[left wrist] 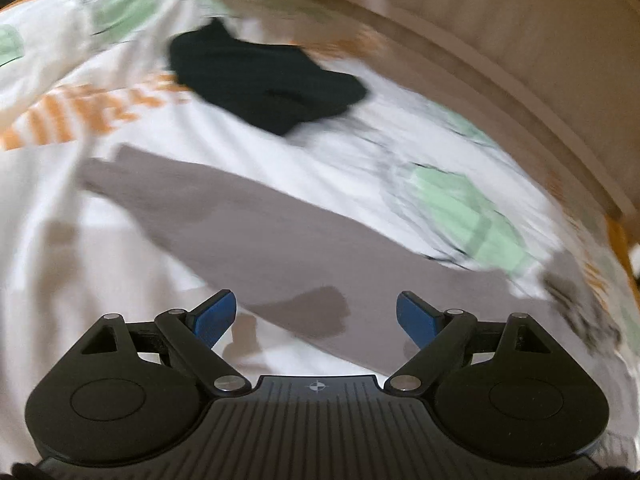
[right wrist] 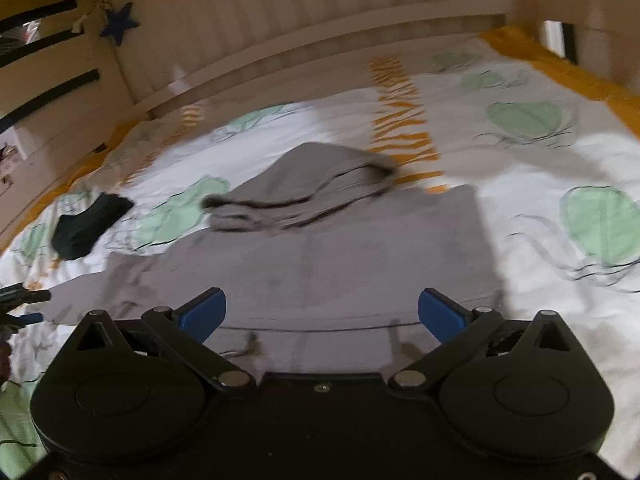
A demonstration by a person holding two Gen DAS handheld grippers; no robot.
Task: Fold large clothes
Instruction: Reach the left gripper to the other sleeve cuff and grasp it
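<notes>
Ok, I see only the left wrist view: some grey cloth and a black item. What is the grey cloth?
Observer: A hoodie, its body spread on the sheet. Its hood lies crumpled at the far end.
Operator: Does the right gripper hold it?
Observer: No. The right gripper is open over the hoodie's near part and grips nothing.
Operator: Is there anything else I cannot see?
Observer: A blue star hangs on the bed frame, far left.
</notes>
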